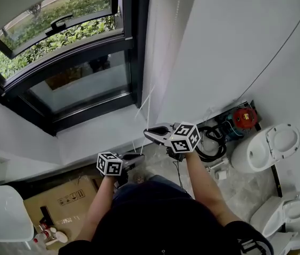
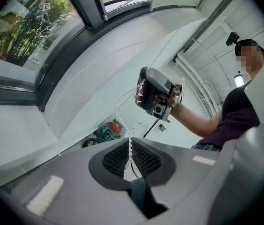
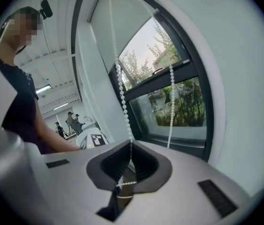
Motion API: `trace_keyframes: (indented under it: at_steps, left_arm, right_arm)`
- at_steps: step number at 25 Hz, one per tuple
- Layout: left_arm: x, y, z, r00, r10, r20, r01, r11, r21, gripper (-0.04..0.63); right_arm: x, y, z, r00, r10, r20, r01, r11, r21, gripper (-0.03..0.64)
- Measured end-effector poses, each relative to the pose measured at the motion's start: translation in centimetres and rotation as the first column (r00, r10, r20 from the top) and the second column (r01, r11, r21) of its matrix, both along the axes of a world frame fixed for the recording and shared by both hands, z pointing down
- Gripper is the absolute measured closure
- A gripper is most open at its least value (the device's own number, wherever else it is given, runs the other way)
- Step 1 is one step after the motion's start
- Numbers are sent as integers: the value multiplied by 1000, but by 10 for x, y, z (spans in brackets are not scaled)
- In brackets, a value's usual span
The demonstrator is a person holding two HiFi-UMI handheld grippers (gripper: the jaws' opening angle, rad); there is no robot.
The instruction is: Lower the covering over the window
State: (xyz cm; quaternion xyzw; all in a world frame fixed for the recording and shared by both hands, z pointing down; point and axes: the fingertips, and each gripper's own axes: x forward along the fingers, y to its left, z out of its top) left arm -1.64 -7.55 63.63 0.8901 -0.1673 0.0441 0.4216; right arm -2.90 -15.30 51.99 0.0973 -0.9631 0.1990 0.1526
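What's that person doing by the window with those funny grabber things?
A person holds a gripper in each hand. The left gripper and the right gripper are each shut on the white bead chain that works the blind. The blind covers only the top of the window, so most of the glass is uncovered and the trees outside show.

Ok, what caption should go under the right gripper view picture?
Right gripper clamped on the white bead chain, beside the dark-framed window with trees outside.
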Motion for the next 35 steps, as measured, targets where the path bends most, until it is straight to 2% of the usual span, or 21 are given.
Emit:
trace_keyframes:
  at_steps: [4,6,8,11,14,19,23,26,27,29,31,35]
  left_arm:
    - [-6,-3,10,992,-87,89,88,996,-5,569]
    - [-11,-7,6,987,-132,96,131,991,16,552]
    - [-16,-10,-8,984,-162,78,157,986,60,514]
    - [-24,-18,-39,982,-180,64,166,970,177,485]
    - [-31,-33,-81,982,-184,50,159,936,315,472]
    - [-32,-56,-165,990,-141,18,114,860,498,472]
    - [-12,-72,-236,998,-65,-10,58,796,603,472]
    - [5,-89,-273,999,-39,-1,31,769,639,472]
    - [11,-95,-281,999,-35,2,26,770,638,472]
    - [20,-104,-288,999,-34,5,24,785,619,480]
    - [27,-106,-288,1000,-25,-5,23,798,602,568]
    - [28,-104,-281,998,-9,-60,41,840,542,571]
  right_arm:
    - [3,5,-1,999,-28,19,28,1000,10,600]
    - [5,7,-2,999,-43,31,42,999,15,600]
    - [7,8,-2,998,-55,42,54,998,18,600]
    - [8,11,-2,996,-76,51,74,997,35,600]
    - [9,9,-3,994,-88,69,84,995,53,600]
    - [7,13,0,992,-116,43,114,992,56,600]
    - [7,16,-1,992,-124,28,123,991,55,600]
    - [6,16,-1,991,-134,27,132,990,58,600]
    - [6,16,-1,990,-137,24,136,989,61,600]
    - [6,16,0,989,-146,16,144,987,65,601]
    - [6,17,0,988,-156,11,155,986,66,601]
    - [11,17,6,985,-174,-19,175,983,63,601]
